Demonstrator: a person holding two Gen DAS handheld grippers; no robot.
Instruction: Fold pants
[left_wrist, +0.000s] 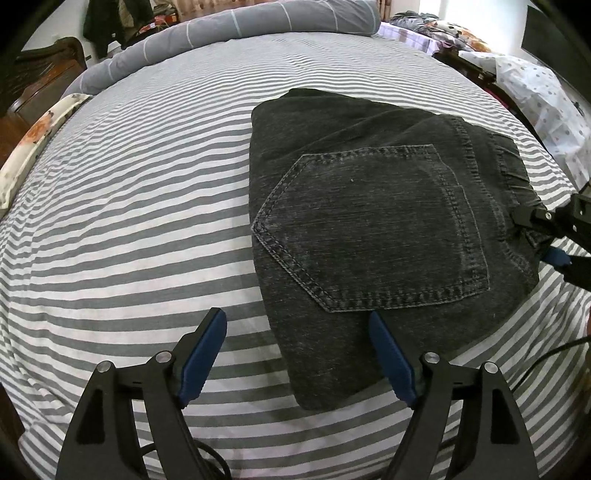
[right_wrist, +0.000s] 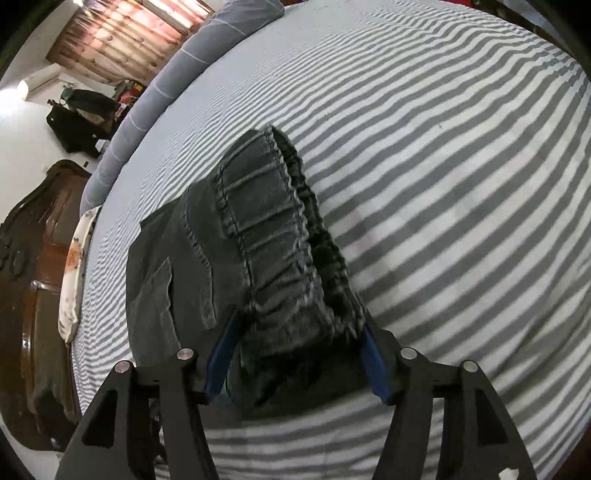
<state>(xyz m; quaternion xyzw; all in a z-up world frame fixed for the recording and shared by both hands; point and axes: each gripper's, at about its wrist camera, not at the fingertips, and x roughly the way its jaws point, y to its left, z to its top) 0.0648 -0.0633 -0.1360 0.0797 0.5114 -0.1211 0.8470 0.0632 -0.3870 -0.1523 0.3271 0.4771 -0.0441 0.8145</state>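
Observation:
Dark grey denim pants (left_wrist: 369, 221) lie folded into a compact stack on the striped bed, back pocket facing up. My left gripper (left_wrist: 299, 354) is open and empty, hovering over the stack's near left corner. My right gripper (left_wrist: 535, 236) shows at the right edge of the left wrist view, at the elastic waistband. In the right wrist view the waistband (right_wrist: 273, 240) sits between my right gripper's (right_wrist: 299, 332) blue fingers, which stand apart around it.
The bed has a grey and white striped sheet (left_wrist: 129, 221). A rolled grey duvet (left_wrist: 236, 29) lies along the far edge. A dark wooden headboard (right_wrist: 29, 266) and a floral pillow (left_wrist: 33, 140) are at the left. Patterned bedding (left_wrist: 535, 92) lies to the right.

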